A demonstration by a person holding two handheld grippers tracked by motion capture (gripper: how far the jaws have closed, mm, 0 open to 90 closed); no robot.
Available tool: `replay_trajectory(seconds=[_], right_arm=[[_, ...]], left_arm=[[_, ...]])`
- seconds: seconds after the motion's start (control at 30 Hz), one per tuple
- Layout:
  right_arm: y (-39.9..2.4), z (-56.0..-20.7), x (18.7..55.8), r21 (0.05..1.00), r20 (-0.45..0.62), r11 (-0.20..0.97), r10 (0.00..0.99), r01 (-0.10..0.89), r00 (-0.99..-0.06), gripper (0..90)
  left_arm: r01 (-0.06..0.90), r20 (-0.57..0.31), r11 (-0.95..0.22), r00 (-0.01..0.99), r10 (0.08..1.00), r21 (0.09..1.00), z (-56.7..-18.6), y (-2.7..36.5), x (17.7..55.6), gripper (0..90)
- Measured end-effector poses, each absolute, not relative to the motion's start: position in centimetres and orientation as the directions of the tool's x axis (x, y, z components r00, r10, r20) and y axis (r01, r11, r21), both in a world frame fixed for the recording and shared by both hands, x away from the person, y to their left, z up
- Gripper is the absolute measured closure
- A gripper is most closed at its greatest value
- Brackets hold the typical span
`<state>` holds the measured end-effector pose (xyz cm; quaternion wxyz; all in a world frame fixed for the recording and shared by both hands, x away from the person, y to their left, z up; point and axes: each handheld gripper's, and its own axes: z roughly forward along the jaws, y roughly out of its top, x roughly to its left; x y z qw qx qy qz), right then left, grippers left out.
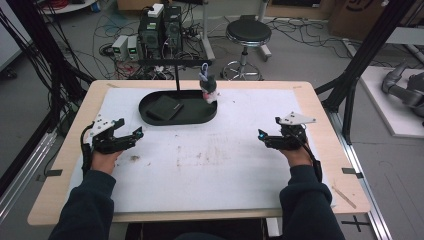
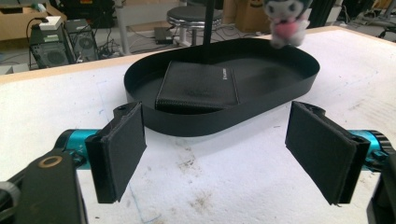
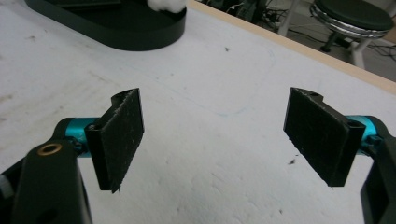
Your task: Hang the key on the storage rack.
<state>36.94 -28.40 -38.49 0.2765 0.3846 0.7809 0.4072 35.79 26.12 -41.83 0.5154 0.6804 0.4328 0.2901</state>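
Observation:
A black oval tray [image 1: 207,115] lies at the back middle of the white mat, with a black wallet [image 1: 164,108] flat in its left half. A thin black post [image 1: 177,75] rises from the tray with a crossbar, and a small plush toy [image 1: 208,87] hangs from the bar's right end. In the left gripper view the tray [image 2: 280,100], the wallet [image 2: 198,87] and the plush toy [image 2: 286,21] sit just ahead. My left gripper [image 1: 127,132] hovers open at the mat's left. My right gripper [image 1: 264,137] hovers open at the right. Nothing is between either pair of pads.
The white mat [image 1: 210,165] carries brown stains near its middle. Beyond the wooden table's far edge stand a round stool [image 1: 248,34], computer towers [image 1: 160,27] and tangled cables. Black frame posts [image 1: 367,50] rise at the right.

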Motion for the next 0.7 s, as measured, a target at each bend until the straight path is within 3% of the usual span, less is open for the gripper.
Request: replay_trajectory(seconds=[0.27, 0.7], right_arm=[[-29.4, -40.7, 35.9, 0.838, -0.138, 0.377, 0.847, 0.396, -0.514, 20.6], [-29.0, -40.6, 35.8, 0.828, -0.142, 0.382, 0.851, 0.411, -0.505, 20.6]], left_arm=[[0.270, -0.062, -0.075, 0.464, 0.884, 0.960, -41.7, 26.2, 35.2, 20.0], [0.268, -0.064, -0.074, 0.473, 0.879, 0.960, -41.6, 26.1, 35.0, 20.0]])
